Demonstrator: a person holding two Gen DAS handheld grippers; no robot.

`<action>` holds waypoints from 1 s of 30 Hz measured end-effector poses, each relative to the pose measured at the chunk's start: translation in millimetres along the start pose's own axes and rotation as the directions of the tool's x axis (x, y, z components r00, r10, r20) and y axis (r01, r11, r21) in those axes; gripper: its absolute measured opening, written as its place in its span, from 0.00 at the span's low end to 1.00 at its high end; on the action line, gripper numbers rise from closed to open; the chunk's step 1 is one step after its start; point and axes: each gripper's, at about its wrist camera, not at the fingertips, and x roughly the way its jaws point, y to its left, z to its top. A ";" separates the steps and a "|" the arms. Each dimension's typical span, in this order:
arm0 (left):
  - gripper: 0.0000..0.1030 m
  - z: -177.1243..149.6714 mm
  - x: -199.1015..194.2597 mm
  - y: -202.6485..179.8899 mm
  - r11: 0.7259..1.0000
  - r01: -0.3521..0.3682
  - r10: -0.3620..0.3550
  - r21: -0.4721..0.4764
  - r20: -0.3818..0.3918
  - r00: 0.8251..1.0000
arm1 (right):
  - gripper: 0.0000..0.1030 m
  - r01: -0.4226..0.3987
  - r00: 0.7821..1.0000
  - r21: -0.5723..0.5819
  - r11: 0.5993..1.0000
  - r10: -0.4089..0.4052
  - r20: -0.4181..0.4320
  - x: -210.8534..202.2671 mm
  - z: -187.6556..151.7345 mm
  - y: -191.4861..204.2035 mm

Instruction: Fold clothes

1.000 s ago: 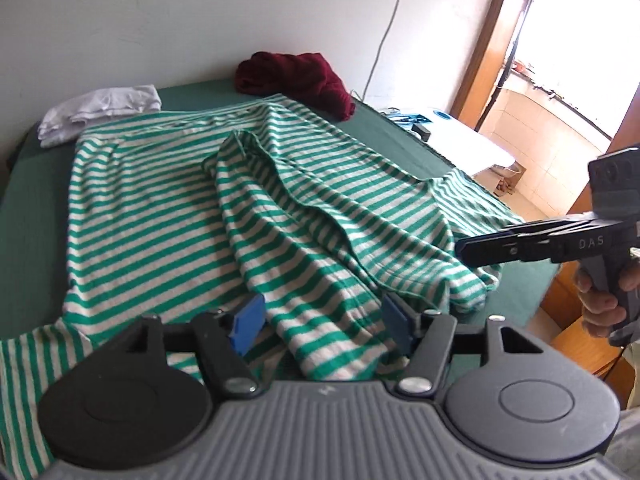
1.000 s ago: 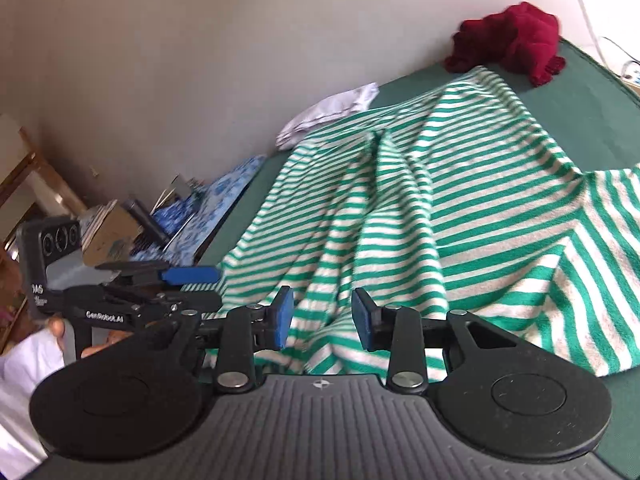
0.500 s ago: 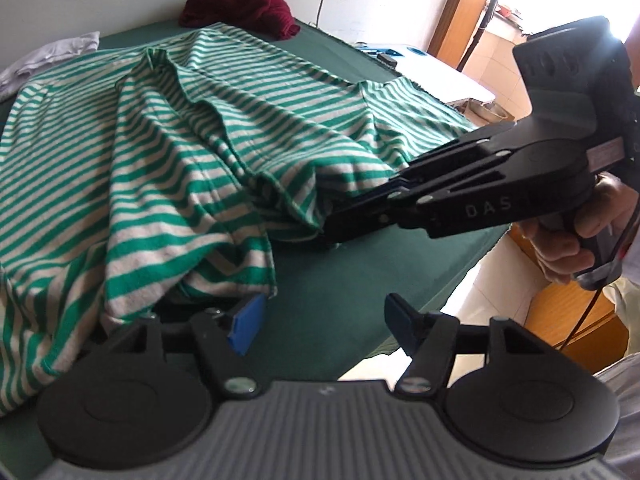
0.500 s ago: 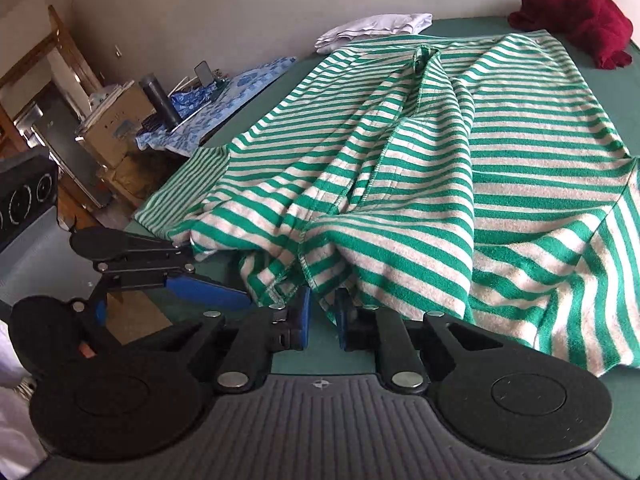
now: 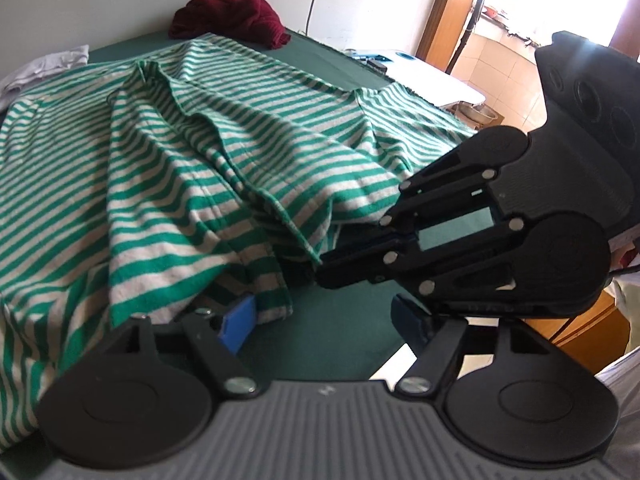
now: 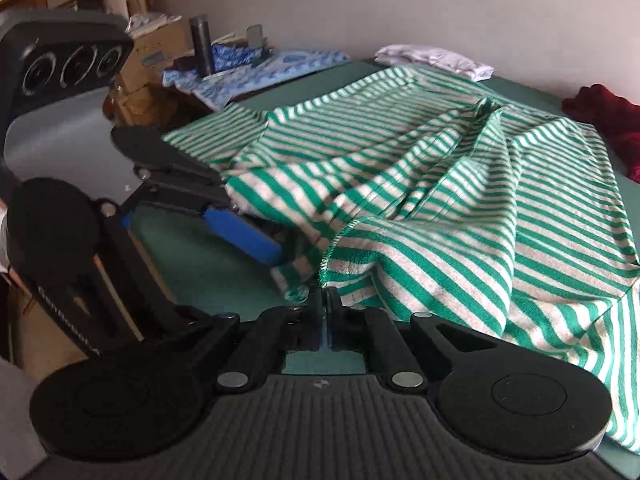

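A green-and-white striped shirt (image 5: 224,152) lies rumpled across the green bed (image 5: 344,336), its hem nearest me. In the right wrist view the right gripper (image 6: 324,312) is shut, pinching the hem edge of the shirt (image 6: 440,200). From the left wrist view the right gripper (image 5: 324,268) reaches in from the right, tips at the hem. The left gripper (image 5: 324,322) is open at the bed's near edge. Its left blue pad (image 5: 240,324) sits under a draped fold of the hem; the right one is partly hidden behind the right gripper. In the right wrist view the left gripper (image 6: 252,220) straddles the hem.
A dark red garment (image 5: 232,16) and a folded white one (image 5: 44,68) lie at the far side of the bed by the wall. A white table (image 5: 416,76) and doorway are to the right. Boxes, a dark bottle (image 6: 202,44) and blue cloth clutter the left side.
Both grippers dropped from above the shirt to its near hem. The right gripper went from open to shut on the hem. The left gripper slid under the hem, still open.
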 end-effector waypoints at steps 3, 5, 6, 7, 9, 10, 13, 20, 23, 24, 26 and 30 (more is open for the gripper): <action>0.73 -1.1 -9.4 -4.4 1.000 0.006 -0.007 0.029 0.005 1.000 | 0.04 -0.027 0.998 0.006 1.000 0.027 -0.049 4.9 -5.0 -0.3; 0.74 -1.8 -15.7 -7.3 0.999 0.011 -0.011 0.049 0.008 1.000 | 0.08 -0.102 0.991 0.063 0.993 0.107 -0.078 -3.1 -3.6 -4.4; 0.74 -2.2 -18.9 -8.8 0.998 0.013 -0.013 0.059 0.010 1.000 | 0.09 -0.119 0.991 0.066 0.991 0.123 -0.055 -12.3 -2.2 -4.2; 0.75 -2.5 -22.0 -10.2 0.998 0.015 -0.016 0.068 0.011 1.000 | 0.11 -0.139 0.990 0.079 0.987 0.140 -0.013 -23.7 0.7 -6.2; 0.80 -0.2 -33.7 -10.7 0.996 0.011 -0.014 0.093 0.040 0.999 | 0.10 -0.153 0.986 0.125 0.980 0.144 0.081 -41.3 6.1 -13.3; 0.83 2.2 -38.7 -10.0 0.994 0.003 -0.010 0.105 0.059 0.998 | 0.11 -0.147 0.983 0.159 0.976 0.126 0.132 -46.9 8.3 -18.4; 0.86 9.9 -27.6 0.3 0.995 0.009 -0.015 0.102 0.064 0.998 | 0.13 -0.060 0.989 0.234 0.970 0.025 0.148 -35.3 12.9 -32.3; 0.84 6.1 29.6 -0.6 0.995 0.073 -0.070 0.068 -0.042 0.997 | 0.08 -0.048 0.999 0.268 0.962 0.049 0.005 6.7 1.4 -36.9; 0.85 2.8 23.5 -6.0 0.992 0.086 -0.083 0.094 -0.034 0.996 | 0.13 -0.025 1.000 0.279 0.960 0.027 -0.003 10.6 7.3 -40.2; 0.85 3.4 18.1 -3.5 0.992 0.087 -0.085 0.087 -0.028 0.996 | 0.14 -0.017 1.000 0.283 0.959 0.020 -0.006 12.0 9.3 -41.4; 0.85 5.4 6.2 2.6 0.994 0.086 -0.086 0.069 -0.008 0.996 | 0.16 -0.001 1.000 0.291 0.957 0.005 -0.012 14.7 13.2 -43.7; 0.85 12.9 -21.4 21.8 0.999 0.046 -0.047 0.029 0.052 0.998 | 0.20 0.030 0.999 0.307 0.951 -0.024 -0.024 20.2 21.1 -48.3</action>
